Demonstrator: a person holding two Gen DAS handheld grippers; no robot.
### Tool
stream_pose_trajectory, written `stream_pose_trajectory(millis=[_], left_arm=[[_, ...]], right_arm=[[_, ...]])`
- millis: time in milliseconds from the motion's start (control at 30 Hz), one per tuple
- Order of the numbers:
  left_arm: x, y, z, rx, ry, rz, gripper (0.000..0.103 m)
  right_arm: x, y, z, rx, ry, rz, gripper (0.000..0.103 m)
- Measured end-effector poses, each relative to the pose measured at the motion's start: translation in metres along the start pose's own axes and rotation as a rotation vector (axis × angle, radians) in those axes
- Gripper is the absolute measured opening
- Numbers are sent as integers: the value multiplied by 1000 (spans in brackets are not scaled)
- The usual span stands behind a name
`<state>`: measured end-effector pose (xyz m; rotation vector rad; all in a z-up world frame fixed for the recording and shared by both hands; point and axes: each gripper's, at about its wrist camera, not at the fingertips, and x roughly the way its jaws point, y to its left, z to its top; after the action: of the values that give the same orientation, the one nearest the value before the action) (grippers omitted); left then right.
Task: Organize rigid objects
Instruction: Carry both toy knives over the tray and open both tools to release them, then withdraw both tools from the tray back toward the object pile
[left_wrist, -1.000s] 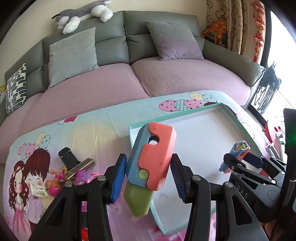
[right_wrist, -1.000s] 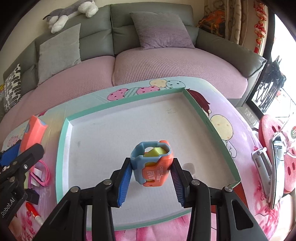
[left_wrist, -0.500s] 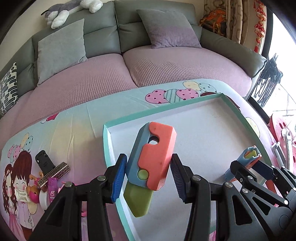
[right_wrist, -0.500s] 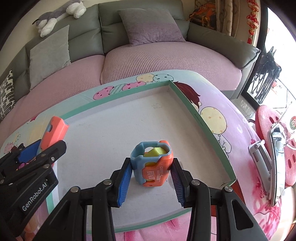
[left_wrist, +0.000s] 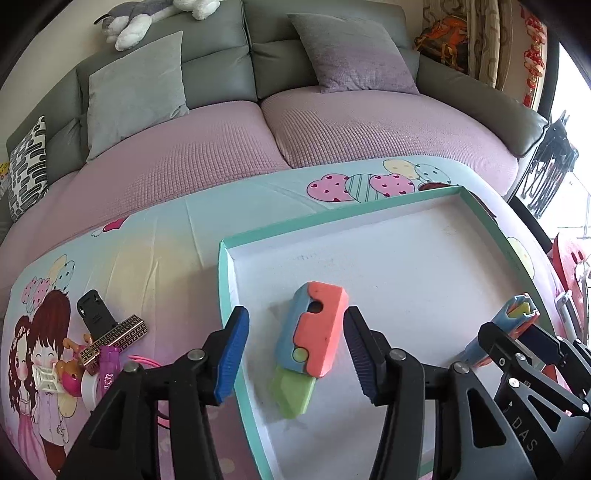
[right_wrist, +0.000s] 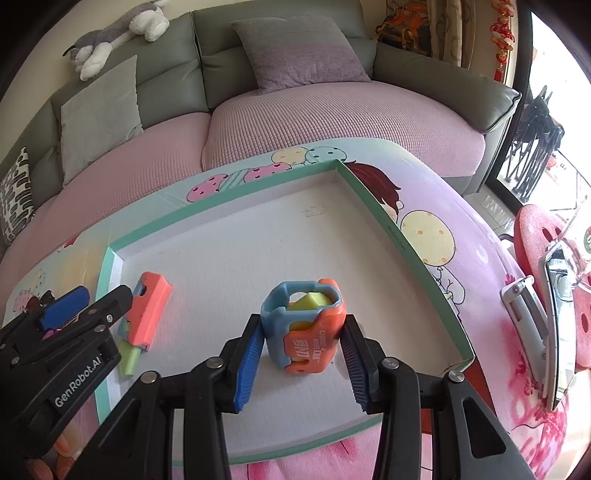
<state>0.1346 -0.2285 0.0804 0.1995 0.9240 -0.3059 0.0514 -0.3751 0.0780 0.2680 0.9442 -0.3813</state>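
Since a second ago the left gripper (left_wrist: 293, 354) has come down over the tray (left_wrist: 406, 206) and its jaws are opening: the orange, blue and green toy knife (left_wrist: 312, 332) that it was clamping now lies on the tray's white floor near the left wall, between the pads. A clear gap shows at the blue left pad; the right pad is very close to the orange side.

By contrast the right gripper (right_wrist: 303, 350) holds its narrow squeeze on the second toy knife (right_wrist: 304, 326), a stubby blue and orange one with a yellow-green core, end up over the near middle of the tray. Whether its base touches the floor I cannot tell.

Judging from this, one piece is delivered and a second is over the tray and about to be set down. Left of the tray, on the printed cloth (left_wrist: 155, 251), a cluster waits: a black clip (left_wrist: 94, 310), a patterned bar (left_wrist: 114, 339), a purple tube (left_wrist: 109, 369) and some small pink bits. Right of the tray a metal folding tool (right_wrist: 524, 314) lies on the cloth. So most of the sorting is probably ahead, if all these are meant for the tray.
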Motion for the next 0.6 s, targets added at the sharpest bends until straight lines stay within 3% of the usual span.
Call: stream_pose_trajectory(millis=[167,233,300,333,600], left_arm=[[-8,11,-2,-32,-15,21,64],[-10,17,-2,-51,-20,37,70],[-12,23,-3,-69,-23,54,84],[-13,27,-3,-82,-27,63,87],[-11,55,-10,-184,-8,100,88]], right_arm=[[1,1,1,-6,-8,1,46],[2,3,1,-16,-5,0,53],[1,5,1,-24,-8,-7,69],[1,5,1,-28,-10,-5,69],[2,13,0,-55,-12,-4,90]])
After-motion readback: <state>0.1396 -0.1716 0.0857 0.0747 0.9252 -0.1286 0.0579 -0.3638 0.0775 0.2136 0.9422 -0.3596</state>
